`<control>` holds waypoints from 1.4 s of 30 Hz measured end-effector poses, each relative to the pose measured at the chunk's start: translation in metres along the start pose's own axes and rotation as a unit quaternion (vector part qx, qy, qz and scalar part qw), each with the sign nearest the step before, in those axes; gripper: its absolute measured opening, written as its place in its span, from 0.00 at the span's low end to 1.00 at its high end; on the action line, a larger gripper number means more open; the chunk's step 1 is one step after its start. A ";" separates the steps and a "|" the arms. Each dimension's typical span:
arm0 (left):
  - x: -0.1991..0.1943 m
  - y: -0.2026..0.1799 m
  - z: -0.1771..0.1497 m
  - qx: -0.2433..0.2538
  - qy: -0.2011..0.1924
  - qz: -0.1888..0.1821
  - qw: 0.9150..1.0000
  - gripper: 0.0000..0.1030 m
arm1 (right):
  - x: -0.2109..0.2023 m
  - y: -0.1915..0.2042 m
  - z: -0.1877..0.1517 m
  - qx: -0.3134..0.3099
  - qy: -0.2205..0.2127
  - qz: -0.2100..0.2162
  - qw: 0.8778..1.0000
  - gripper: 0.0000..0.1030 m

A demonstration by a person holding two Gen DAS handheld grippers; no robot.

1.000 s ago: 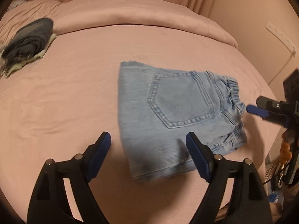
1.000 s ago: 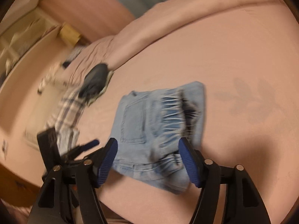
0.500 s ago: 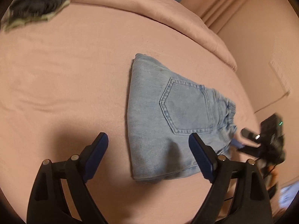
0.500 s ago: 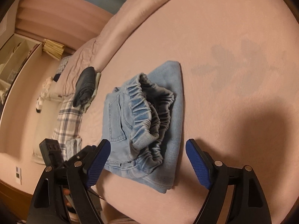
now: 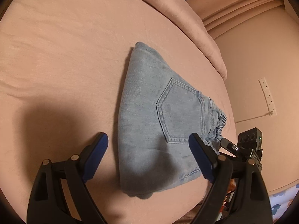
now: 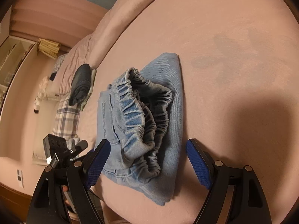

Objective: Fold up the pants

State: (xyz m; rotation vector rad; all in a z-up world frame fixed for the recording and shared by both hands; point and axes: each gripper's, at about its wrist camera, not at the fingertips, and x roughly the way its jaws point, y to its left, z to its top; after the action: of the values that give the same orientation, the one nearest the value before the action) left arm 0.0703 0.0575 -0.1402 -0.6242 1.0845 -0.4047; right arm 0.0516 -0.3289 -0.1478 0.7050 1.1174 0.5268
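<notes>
Light blue denim pants (image 5: 149,123) lie folded into a compact stack on the pink bedspread (image 5: 61,56), back pocket up. In the right wrist view the pants (image 6: 145,119) show their gathered elastic waistband facing me. My left gripper (image 5: 149,149) is open and empty, its jaws straddling the near folded edge just above the cloth. My right gripper (image 6: 147,155) is open and empty, hovering at the waistband end. The right gripper shows at the left wrist view's right edge (image 5: 243,147); the left gripper shows at the right wrist view's lower left (image 6: 63,153).
A dark folded garment (image 6: 81,85) lies near the pillows, with plaid cloth (image 6: 65,119) beside it. The bed's edge runs close behind the pants; a wall with a power strip (image 5: 267,97) stands beyond. A shelf (image 6: 16,56) is at the far left.
Both grippers have moved in closer to the pants and lower over them. The pants lie unmoved. Both stay open.
</notes>
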 end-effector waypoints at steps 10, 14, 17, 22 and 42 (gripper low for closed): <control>0.011 -0.004 0.009 0.011 0.011 -0.006 1.000 0.85 | 0.013 0.004 0.011 -0.009 0.008 0.005 1.000 0.81; 0.016 -0.009 0.010 0.020 0.015 -0.002 1.000 0.84 | 0.015 0.006 0.012 -0.012 0.010 0.005 1.000 0.82; 0.018 -0.012 0.010 0.028 0.019 0.004 0.999 0.85 | 0.019 0.006 0.015 -0.017 0.011 0.003 1.000 0.82; 0.018 -0.012 0.011 0.035 0.024 0.006 0.999 0.85 | 0.024 0.008 0.019 -0.022 0.013 0.005 1.000 0.86; 0.024 -0.023 0.011 0.068 0.024 0.054 0.996 0.77 | 0.034 0.026 0.018 -0.075 0.005 -0.043 0.996 0.90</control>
State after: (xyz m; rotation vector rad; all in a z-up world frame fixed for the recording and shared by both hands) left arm 0.0899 0.0284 -0.1382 -0.4354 1.1219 -0.3969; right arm 0.0798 -0.2917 -0.1446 0.5225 1.0995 0.5352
